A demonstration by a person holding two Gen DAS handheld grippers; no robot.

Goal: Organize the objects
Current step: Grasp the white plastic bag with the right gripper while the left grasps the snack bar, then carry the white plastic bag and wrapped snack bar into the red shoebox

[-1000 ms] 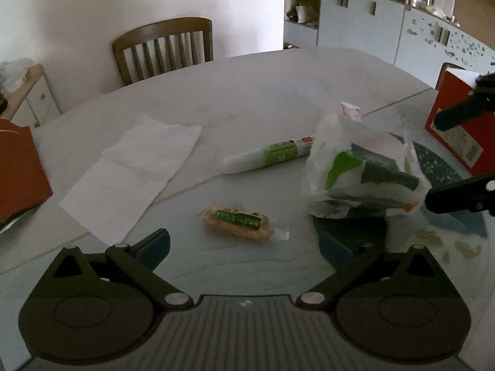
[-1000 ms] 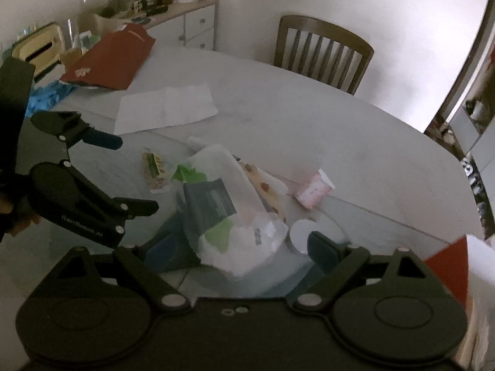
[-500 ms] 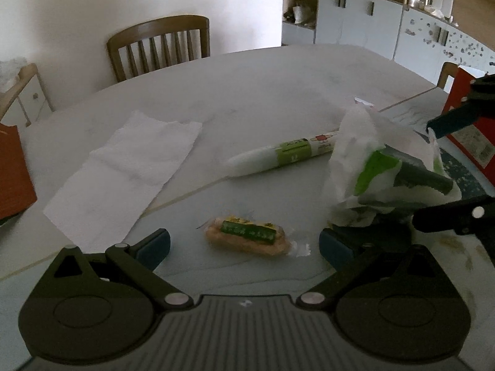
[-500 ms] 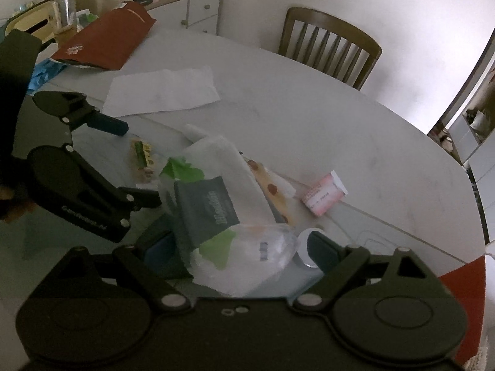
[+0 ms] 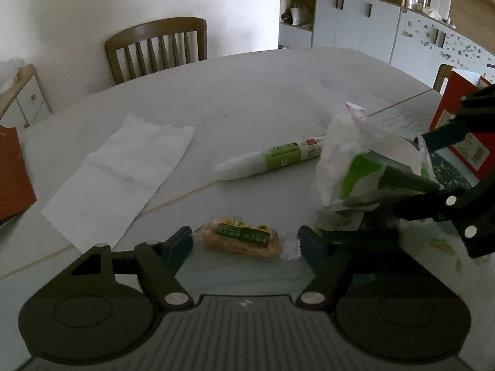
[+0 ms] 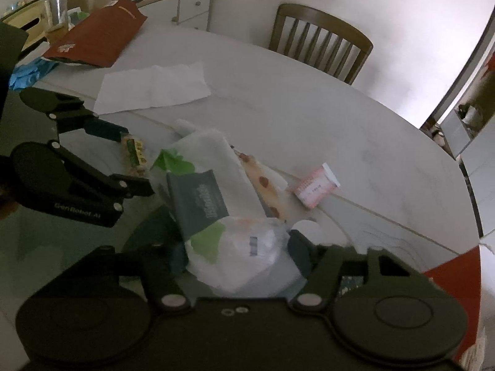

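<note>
A small wrapped snack bar with a green label lies on the table between the open fingers of my left gripper; it also shows in the right wrist view. My right gripper is around a white, green and dark wipes pack, also seen in the left wrist view; the jaws touch its sides. A white tube with a green label lies behind the snack. A small pink box lies to the right.
A white paper towel lies flat at the left. A red box stands at the right edge, a red-brown folder at the far left. A wooden chair stands behind the round table. Cabinets are behind.
My left gripper moved forward until the snack bar lay between its fingers. My right gripper closed in on the wipes pack and tilted it up.
</note>
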